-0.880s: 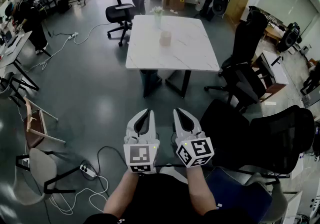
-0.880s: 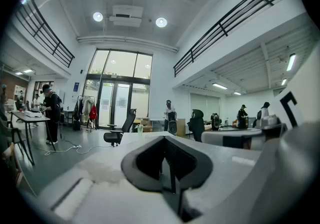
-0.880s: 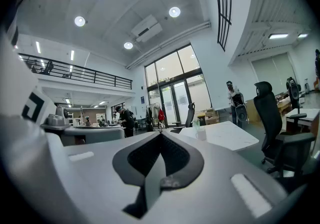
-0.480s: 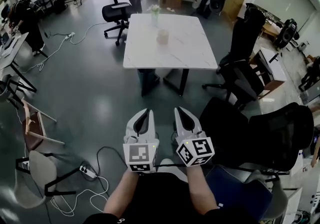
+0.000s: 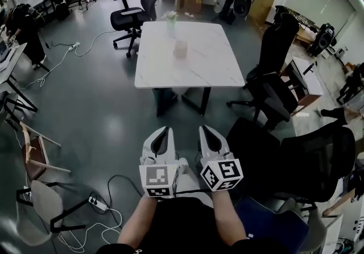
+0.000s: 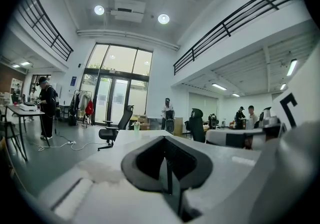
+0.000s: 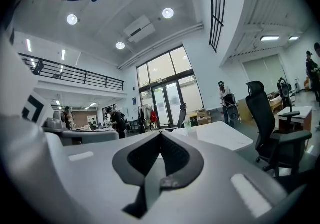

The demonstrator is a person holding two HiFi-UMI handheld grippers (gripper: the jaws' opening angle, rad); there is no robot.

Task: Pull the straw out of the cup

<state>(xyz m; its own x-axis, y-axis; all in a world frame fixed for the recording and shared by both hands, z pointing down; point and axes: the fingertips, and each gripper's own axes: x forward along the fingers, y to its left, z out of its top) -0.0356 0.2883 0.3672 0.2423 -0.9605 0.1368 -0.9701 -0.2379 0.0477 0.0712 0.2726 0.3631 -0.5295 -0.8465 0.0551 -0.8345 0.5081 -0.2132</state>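
While both claws are held close to the body at the near edge of the head view, the white table (image 5: 219, 68) is seen well apart from them at the far centre of the room, across grey floor. The left gripper (image 5: 164, 130) and the right gripper (image 5: 203, 129) are pointed side by side toward the far side. In each gripper view the two jaws are pressed together, and nothing is caught between them. A pale cup (image 5: 180, 49) is stood on the far half of the table, and a taller greenish vessel (image 5: 170, 21) with something pale rising from it is set beyond it at the far edge. The straw is too small to be made out, so which of the two bears it cannot be told. Several hazards can be judged from this. Loose cables (image 5: 114, 182) are strewn on the floor at the near left, and black office chairs (image 5: 310, 156) are crowded at the near right, so a foot could be snagged on the approach. If the jaws are not parted in time, the straw could be knocked aside rather than taken. A light cup could be tipped or dragged if the straw is pulled at a slant while the cup is left unsteadied.
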